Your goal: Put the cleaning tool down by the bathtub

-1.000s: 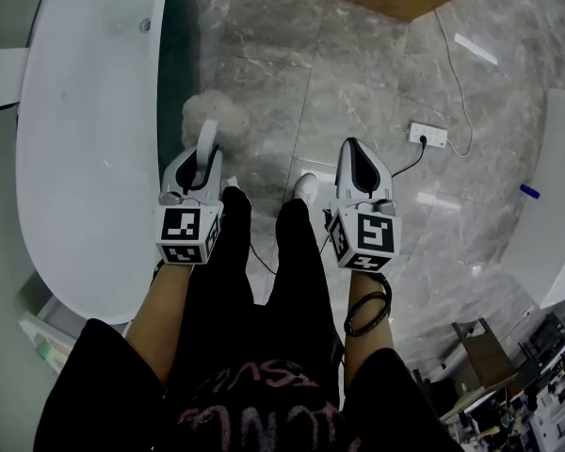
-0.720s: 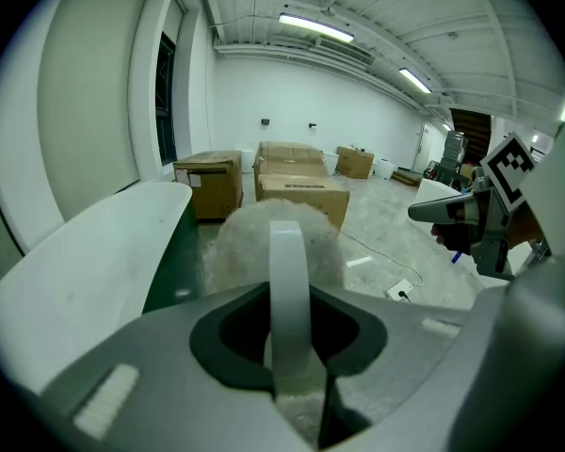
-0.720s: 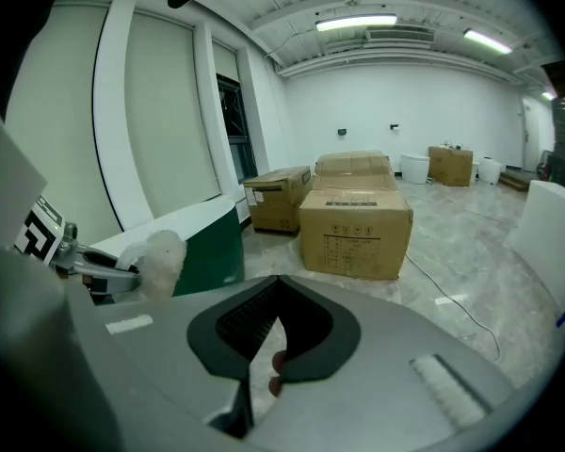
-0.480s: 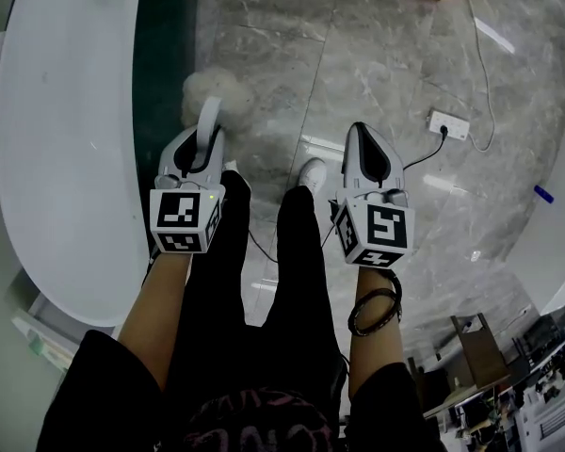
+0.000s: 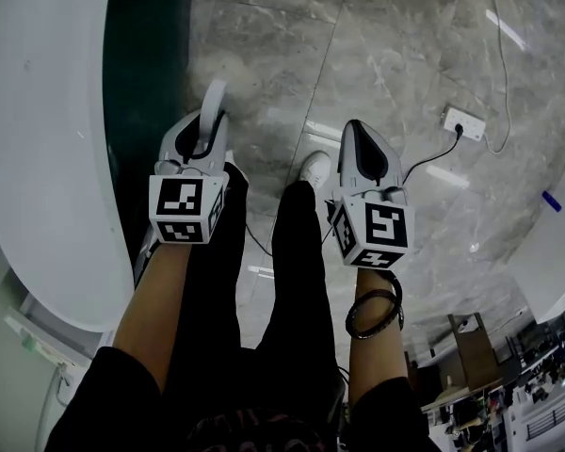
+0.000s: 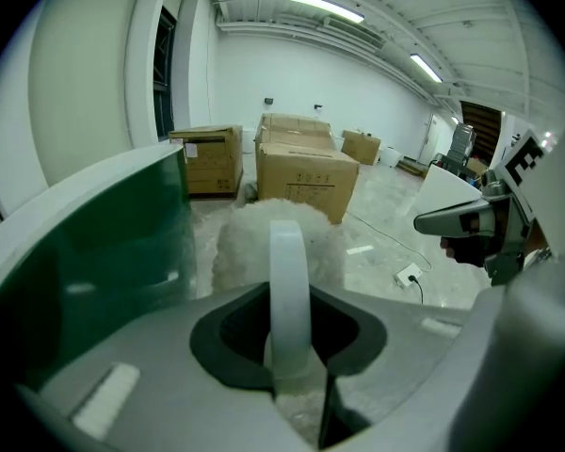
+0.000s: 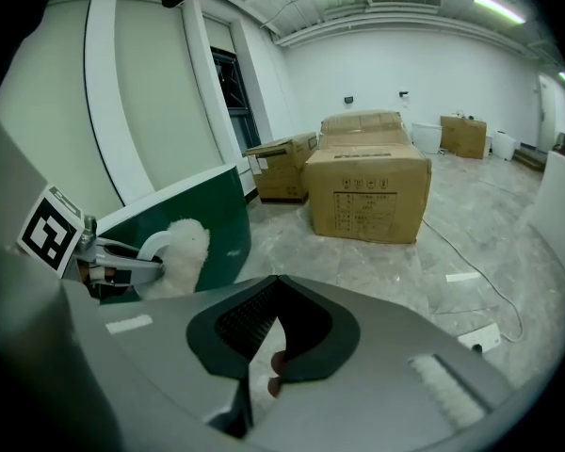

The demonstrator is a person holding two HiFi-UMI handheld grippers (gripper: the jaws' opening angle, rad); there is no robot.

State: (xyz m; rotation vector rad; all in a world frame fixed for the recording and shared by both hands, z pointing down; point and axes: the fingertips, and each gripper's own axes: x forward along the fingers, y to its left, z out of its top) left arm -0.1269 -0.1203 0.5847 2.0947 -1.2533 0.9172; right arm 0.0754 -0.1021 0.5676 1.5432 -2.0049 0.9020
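Note:
The cleaning tool is a fluffy white duster head (image 6: 254,238) on a white loop handle (image 6: 287,290). My left gripper (image 5: 205,144) is shut on that handle (image 5: 212,106), and the fluffy head shows only as a pale blur over the floor beyond it. The tool hangs right beside the bathtub's dark green side (image 5: 146,92), below its white rim (image 5: 38,139). The right gripper view shows the duster head (image 7: 181,248) against the green tub wall (image 7: 193,205). My right gripper (image 5: 363,153) is shut with nothing in it, above the marble floor.
Cardboard boxes (image 7: 367,196) stand on the grey marble floor ahead. A white power strip (image 5: 463,122) with a cable lies to the right. The person's white shoe (image 5: 313,169) is between the grippers. A white curved object (image 5: 560,252) sits at the far right.
My left gripper has moved forward along the tub's green side with the tool, whose fluffy head now looks blurred. The right gripper keeps its place beside it.

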